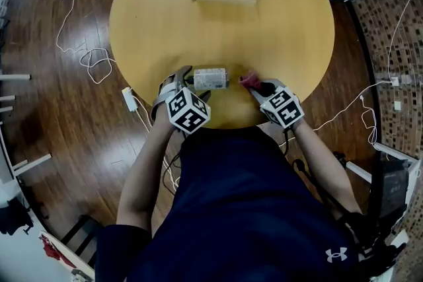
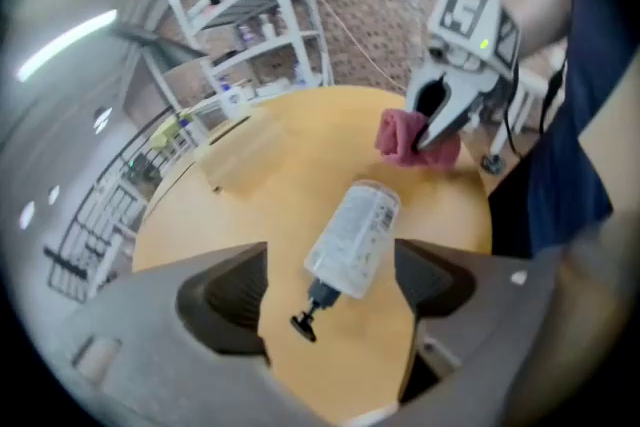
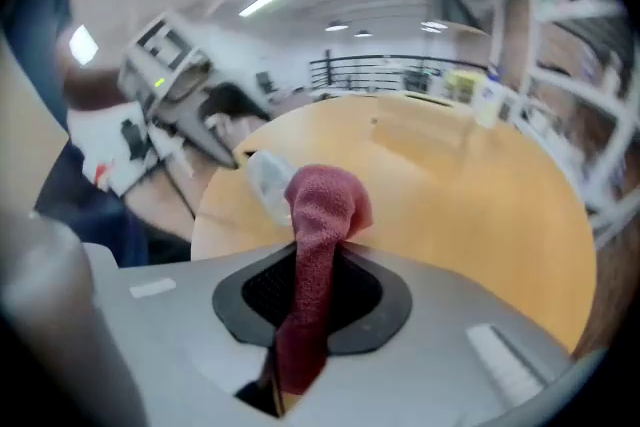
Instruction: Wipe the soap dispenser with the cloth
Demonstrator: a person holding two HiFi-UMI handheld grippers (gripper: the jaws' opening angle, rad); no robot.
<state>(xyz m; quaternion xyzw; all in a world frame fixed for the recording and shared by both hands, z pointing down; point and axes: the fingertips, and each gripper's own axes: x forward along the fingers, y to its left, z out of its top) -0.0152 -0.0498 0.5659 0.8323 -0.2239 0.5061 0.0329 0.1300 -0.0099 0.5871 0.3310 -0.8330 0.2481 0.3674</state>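
Our left gripper (image 1: 184, 78) stood wide open around the soap dispenser (image 1: 210, 78), which lay on its side on the round table (image 1: 218, 30), pads clear of it. Our right gripper (image 1: 260, 87) pinched the red cloth (image 1: 248, 80) just beside the bottle's base. We judged the wiping unfinished.

The left tool (image 2: 330, 293) gapes wide above the soap dispenser (image 2: 354, 235) lying on the table (image 2: 270, 205).

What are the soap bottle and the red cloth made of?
The soap dispenser looks like clear, shiny plastic: its body looks partly see-through. The cloth looks like soft, matte red fabric, maybe terry: its surface is bumpy and it flops over.
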